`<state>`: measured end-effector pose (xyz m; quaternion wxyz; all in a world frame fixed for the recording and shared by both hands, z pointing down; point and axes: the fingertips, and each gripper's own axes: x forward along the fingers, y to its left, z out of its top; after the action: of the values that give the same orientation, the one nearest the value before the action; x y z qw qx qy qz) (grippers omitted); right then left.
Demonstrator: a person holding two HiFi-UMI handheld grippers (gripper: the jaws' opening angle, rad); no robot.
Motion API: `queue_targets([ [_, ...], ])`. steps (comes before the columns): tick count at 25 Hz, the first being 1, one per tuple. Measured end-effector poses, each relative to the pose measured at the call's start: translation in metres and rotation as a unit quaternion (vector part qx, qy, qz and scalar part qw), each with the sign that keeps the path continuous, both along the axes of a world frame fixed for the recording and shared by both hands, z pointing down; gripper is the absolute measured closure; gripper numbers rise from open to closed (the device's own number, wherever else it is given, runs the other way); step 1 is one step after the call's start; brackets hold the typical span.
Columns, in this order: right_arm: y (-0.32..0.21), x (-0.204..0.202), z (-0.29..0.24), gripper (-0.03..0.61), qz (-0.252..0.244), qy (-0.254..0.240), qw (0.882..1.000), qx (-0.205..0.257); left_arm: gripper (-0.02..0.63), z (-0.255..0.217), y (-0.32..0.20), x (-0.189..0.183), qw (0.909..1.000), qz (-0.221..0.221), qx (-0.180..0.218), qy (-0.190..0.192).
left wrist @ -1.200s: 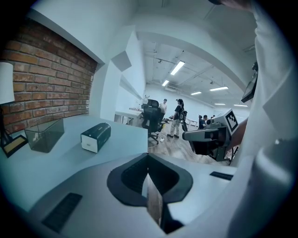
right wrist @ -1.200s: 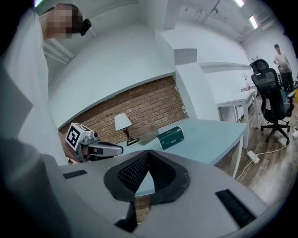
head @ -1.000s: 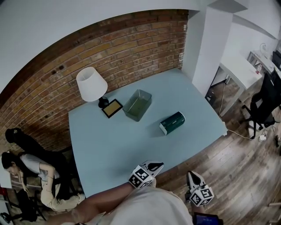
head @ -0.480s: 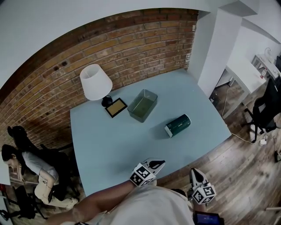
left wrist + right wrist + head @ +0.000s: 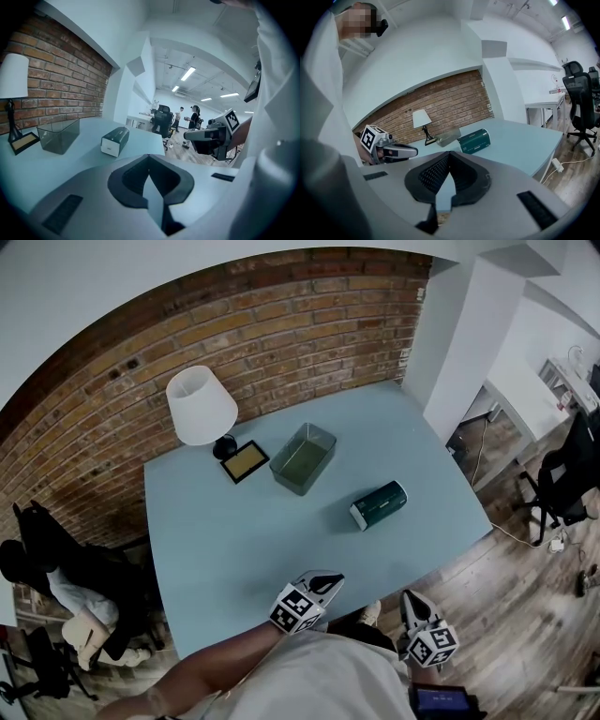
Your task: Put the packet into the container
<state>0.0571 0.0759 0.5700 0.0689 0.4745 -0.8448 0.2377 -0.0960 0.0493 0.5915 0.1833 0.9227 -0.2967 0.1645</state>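
A dark green packet [image 5: 379, 504] lies on its side on the right half of the pale blue table [image 5: 234, 549]; it also shows in the left gripper view [image 5: 115, 141] and the right gripper view [image 5: 474, 141]. The clear container [image 5: 303, 457] stands empty behind it, nearer the brick wall. My left gripper [image 5: 330, 577] hovers at the table's near edge, shut with nothing in it. My right gripper [image 5: 410, 597] hangs off the table over the wooden floor, also shut and empty. Both are well short of the packet.
A white-shaded lamp [image 5: 200, 407] and a small picture frame [image 5: 242, 462] stand left of the container. A person sits on a chair [image 5: 66, 587] at the far left. A white desk [image 5: 525, 381] and a black office chair [image 5: 567, 470] stand at the right.
Both grippers have drifted slightly along the near table edge, and the head view has shifted a little. The packet and the container have stayed where they were.
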Motion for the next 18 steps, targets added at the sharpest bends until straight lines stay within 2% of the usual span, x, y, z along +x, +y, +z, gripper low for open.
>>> queue_targets([
  [10, -0.05, 0.003, 0.011, 0.569, -0.067, -0.015, 0.998, -0.011, 0.604, 0.0, -0.019, 0.005, 0.9978, -0.065, -0.008, -0.009],
  [18, -0.096, 0.016, 0.013, 0.569, -0.098, -0.018, 0.995, -0.006, 0.603, 0.0, -0.049, 0.017, 0.9946, -0.101, -0.008, -0.022],
])
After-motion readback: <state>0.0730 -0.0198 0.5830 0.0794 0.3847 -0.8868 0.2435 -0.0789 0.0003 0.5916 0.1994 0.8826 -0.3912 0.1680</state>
